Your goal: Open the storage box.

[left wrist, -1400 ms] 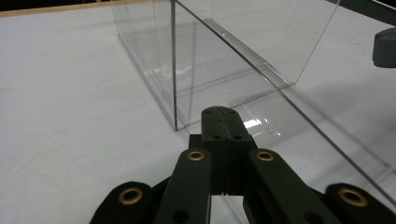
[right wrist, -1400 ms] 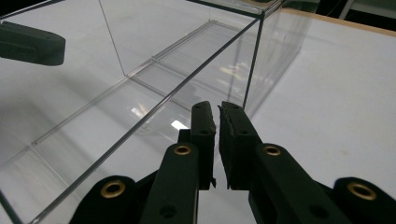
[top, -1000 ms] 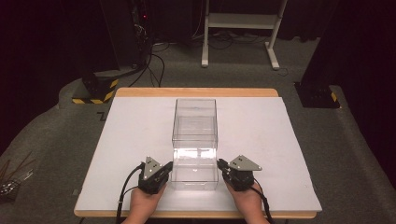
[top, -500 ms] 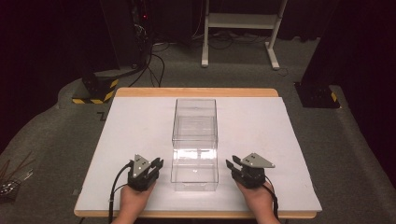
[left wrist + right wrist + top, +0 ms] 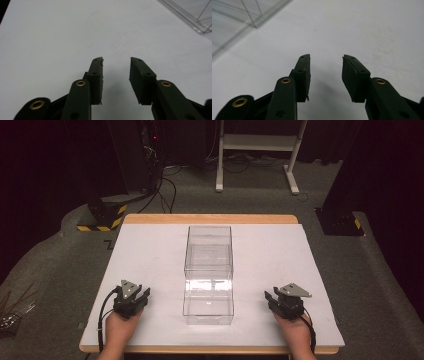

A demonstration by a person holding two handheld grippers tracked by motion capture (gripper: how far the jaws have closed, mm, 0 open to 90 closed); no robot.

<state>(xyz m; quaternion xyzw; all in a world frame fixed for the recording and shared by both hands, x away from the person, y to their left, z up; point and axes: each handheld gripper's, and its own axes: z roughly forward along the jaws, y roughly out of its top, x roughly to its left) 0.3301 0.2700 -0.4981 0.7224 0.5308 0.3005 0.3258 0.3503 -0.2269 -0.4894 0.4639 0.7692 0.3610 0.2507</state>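
A clear plastic box (image 5: 208,272), long and open-topped, stands in the middle of the white tabletop (image 5: 150,250). My left gripper (image 5: 134,296) rests near the table's front edge, well to the left of the box, open with nothing between its jaws. My right gripper (image 5: 278,299) sits at the front right, apart from the box, also open and empty. In the left gripper view the left gripper (image 5: 116,60) points over bare white surface, with a corner of the box (image 5: 197,17) at the upper right. The right gripper view has the right gripper (image 5: 326,57) over the table and the box's edge (image 5: 249,17) at the upper left.
The table has a wooden rim (image 5: 210,219) along its far side. Beyond it on the grey carpet stand a white frame's legs (image 5: 255,150), dark equipment with cables (image 5: 145,165) and a yellow-black striped base (image 5: 102,217).
Both grippers have drawn away from the box's near end, the left one leftward and the right one rightward, and now rest apart from it. The box has not moved.
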